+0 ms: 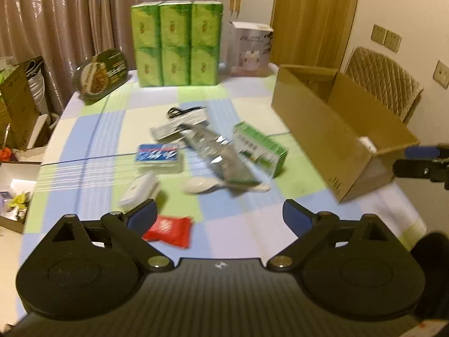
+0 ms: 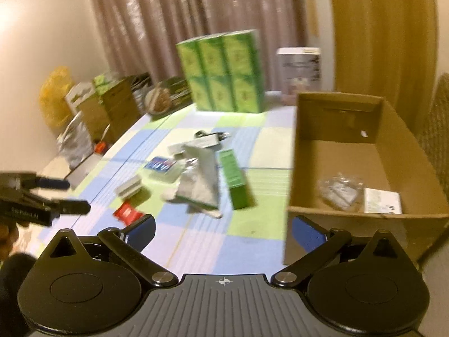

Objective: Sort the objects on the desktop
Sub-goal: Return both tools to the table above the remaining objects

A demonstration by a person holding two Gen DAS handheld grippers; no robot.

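Observation:
Loose items lie mid-table: a red packet [image 1: 169, 230], a white case [image 1: 137, 189], a blue-white pack [image 1: 158, 156], a silver foil bag [image 1: 221, 154], a green box [image 1: 259, 147], a white spoon-like piece [image 1: 202, 185] and a black cable [image 1: 182, 111]. An open cardboard box [image 1: 336, 129] stands at the right; in the right wrist view it [image 2: 308, 151] holds a clear bag [image 2: 339, 189] and a white card [image 2: 383, 200]. My left gripper [image 1: 220, 213] is open and empty above the near table. My right gripper [image 2: 223, 231] is open and empty by the box's near corner.
Stacked green tissue packs [image 1: 176, 45], a white carton [image 1: 251, 50] and a dark round tin [image 1: 102, 74] stand at the table's far edge. A chair [image 1: 384, 78] is behind the box. Cartons and bags [image 1: 19, 106] crowd the floor at left.

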